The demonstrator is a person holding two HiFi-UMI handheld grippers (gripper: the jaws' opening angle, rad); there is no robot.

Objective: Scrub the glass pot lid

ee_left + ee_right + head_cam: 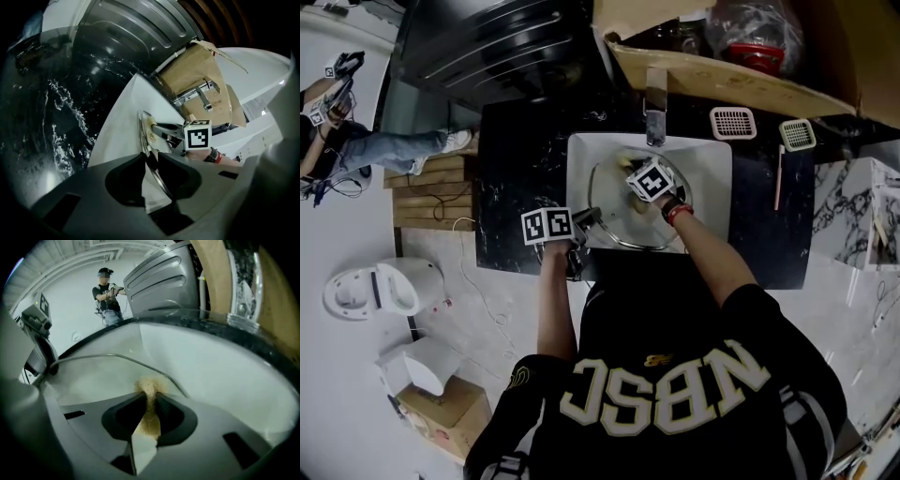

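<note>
Though clear, steel-rimmed glass pot lid (622, 221)

Metal-rimmed glass pot lid (617, 208) sits in the white sink (712, 161), tan sponge (149, 386) against it

A black marbled counter (511, 178) filled the middle of the frame, with a white square sink (714, 169) set into it and a metal tap (655, 117) at the sink's upper edge. A grey ribbed metal panel (487, 47) stood in the upper left, and an open cardboard box (741, 82) lay across the upper right. The floor (356, 225) was pale and evenly lit. At left, wooden planks (431, 192) lay beside the counter, and a person (384, 150) sat near the upper left corner. A white marbled slab (853, 211) stood at the right edge.
</note>
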